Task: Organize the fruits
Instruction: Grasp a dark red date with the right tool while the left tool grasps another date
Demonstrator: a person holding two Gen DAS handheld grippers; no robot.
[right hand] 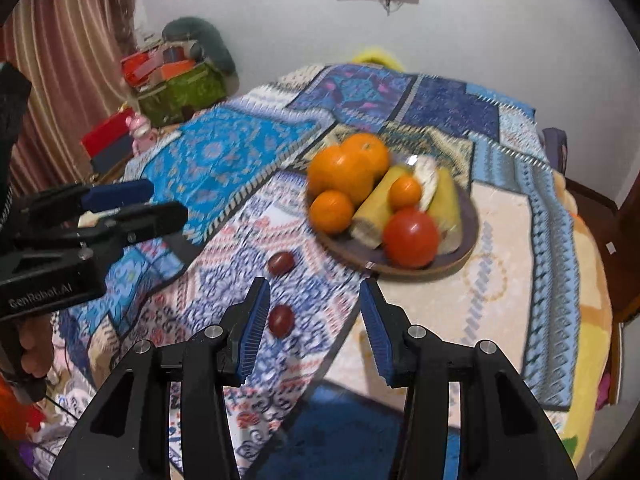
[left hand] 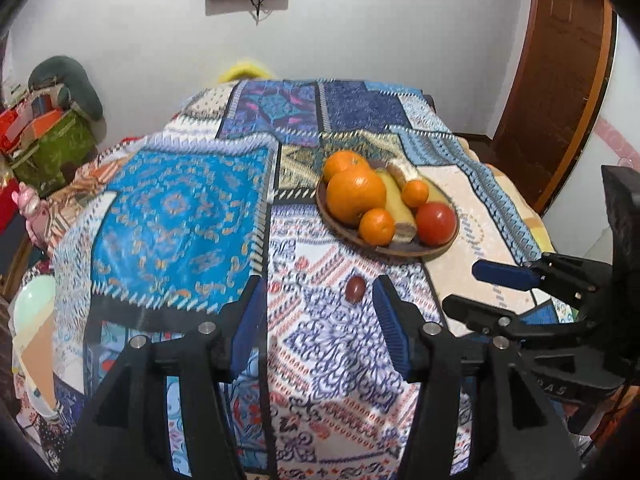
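Note:
A brown plate [left hand: 436,250] [right hand: 466,240] on the patchwork cloth holds oranges [left hand: 355,194] [right hand: 342,170], bananas [left hand: 394,196] [right hand: 378,204] and a red tomato [left hand: 436,218] [right hand: 410,238]. Two small dark red fruits lie on the cloth: one [right hand: 281,263] nearer the plate, one [right hand: 281,320] just inside my right gripper's left finger. The left wrist view shows one small dark fruit [left hand: 355,289]. My left gripper [left hand: 320,300] is open and empty above the cloth; it also shows in the right wrist view [right hand: 160,202]. My right gripper [right hand: 314,300] is open and empty; it also shows in the left wrist view [left hand: 460,286].
The table is covered by a patterned patchwork cloth [left hand: 180,208] [right hand: 500,280]. A green bag with clutter [left hand: 56,148] [right hand: 180,88] stands at the left by the wall. A wooden door [left hand: 556,80] is at the right. A striped curtain [right hand: 60,60] hangs at left.

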